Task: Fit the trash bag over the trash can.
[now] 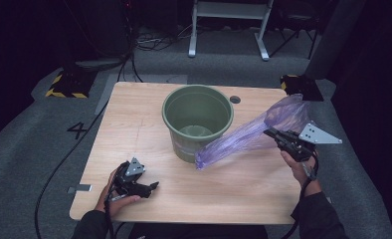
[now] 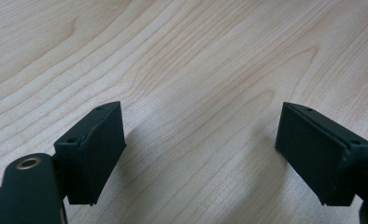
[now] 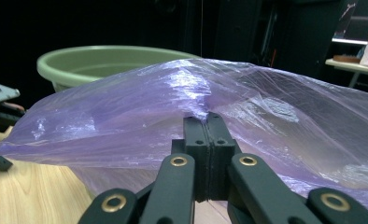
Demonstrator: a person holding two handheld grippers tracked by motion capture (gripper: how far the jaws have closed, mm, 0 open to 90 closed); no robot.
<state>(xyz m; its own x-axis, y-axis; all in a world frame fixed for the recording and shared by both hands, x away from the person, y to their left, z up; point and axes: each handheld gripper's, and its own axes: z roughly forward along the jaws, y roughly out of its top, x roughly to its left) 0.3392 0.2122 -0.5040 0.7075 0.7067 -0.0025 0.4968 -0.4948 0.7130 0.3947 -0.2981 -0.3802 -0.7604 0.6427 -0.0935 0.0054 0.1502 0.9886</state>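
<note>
Pale wood grain covers the table [image 1: 149,124], and everything here can be placed against the green bucket [image 1: 198,119] standing on its far middle. Nearest the person, well short of the bucket and off to its left, the left hand-held gripper [image 1: 151,186] rests low on the table top in the person's left hand [image 1: 115,196]; in the left gripper view its jaws stand wide apart with bare wood between them and nothing held. To the right of the bucket, the right hand-held gripper [image 1: 269,132] is raised above the table, its jaws pressed together on a fold of the purple plastic bag [image 1: 244,134]. The bag stretches from that grip down and leftward to the bucket's near right side, where its lower end hangs against or just before the wall; whether it touches I cannot tell. In the right gripper view the bag [image 3: 219,107] billows across the front and hides most of the bucket [image 3: 98,58], leaving its rim above. Beyond the bucket, a small dark round hole [image 1: 235,99] sits in the table near its far edge. Farther off on the grey floor stand a white frame [image 1: 230,25] and loose cables [image 1: 156,42].
</note>
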